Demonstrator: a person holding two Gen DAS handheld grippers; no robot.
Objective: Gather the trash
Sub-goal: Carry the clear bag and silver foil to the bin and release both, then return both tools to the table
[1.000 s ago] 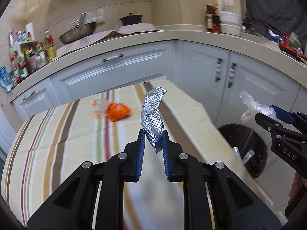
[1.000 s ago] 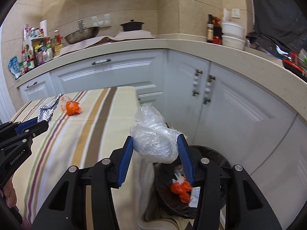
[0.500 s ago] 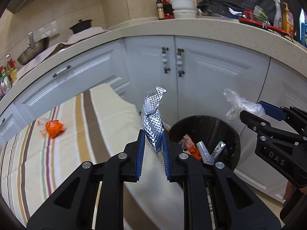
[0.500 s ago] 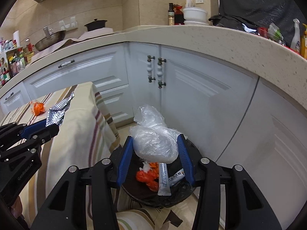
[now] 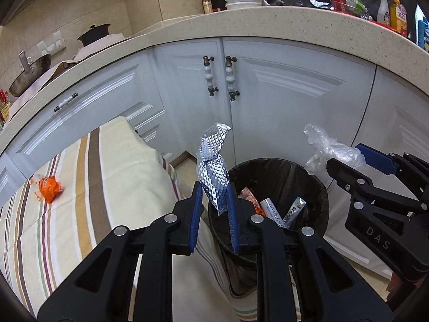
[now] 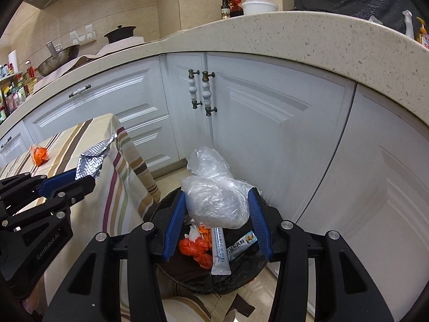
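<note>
My left gripper (image 5: 213, 204) is shut on a silver embossed foil wrapper (image 5: 213, 166) that stands up between its blue pads, at the near left rim of a black-lined trash bin (image 5: 316, 187). My right gripper (image 6: 218, 209) is shut on a crumpled clear plastic bag (image 6: 214, 196), held right above the bin (image 6: 166, 265). The bin holds orange wrappers (image 6: 195, 249), a white tube (image 6: 219, 252) and a small sachet. Each gripper shows in the other's view: the right one (image 5: 346, 158) and the left one (image 6: 80, 179).
A table with a striped cloth (image 5: 93, 187) stands left of the bin; an orange crumpled wrapper (image 5: 48, 187) lies on it. White kitchen cabinets (image 5: 281, 94) under a speckled counter curve close behind the bin. Bottles and bowls stand on the counter.
Both grippers have swung right from over the table to the bin, each still holding its piece. The bin now sits nearer and more central in both views.
</note>
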